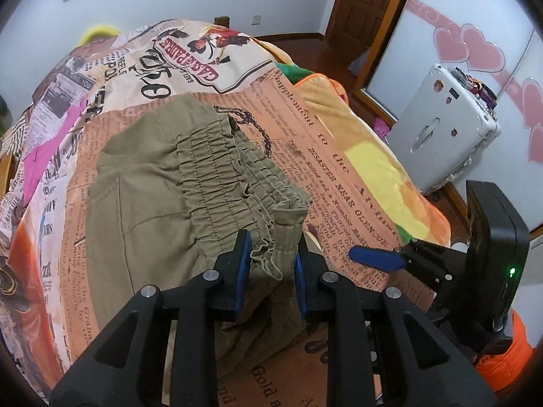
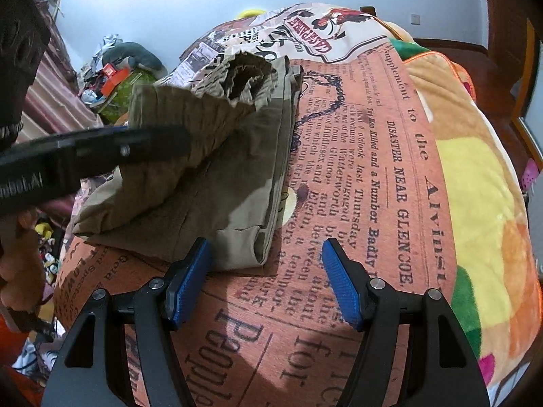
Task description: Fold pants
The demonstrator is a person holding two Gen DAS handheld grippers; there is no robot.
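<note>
Olive-green pants [image 1: 163, 183] lie on a bed covered with a newspaper-print sheet [image 1: 339, 169]. My left gripper [image 1: 271, 254] is shut on the elastic waistband [image 1: 217, 156] and holds it raised off the sheet. In the right wrist view the pants [image 2: 210, 176] lie folded, with the waistband lifted over them by the left gripper [image 2: 152, 142]. My right gripper [image 2: 264, 254] is open and empty, low over the sheet just in front of the pants' folded hem [image 2: 244, 244]. It also shows in the left wrist view [image 1: 370, 257] to the right.
A yellow and orange blanket [image 2: 475, 203] lies along the bed's right side. A white suitcase [image 1: 441, 132] stands on the floor at the right. Clutter [image 2: 108, 78] sits on the floor at the far left. A wooden door [image 1: 366, 3] is behind.
</note>
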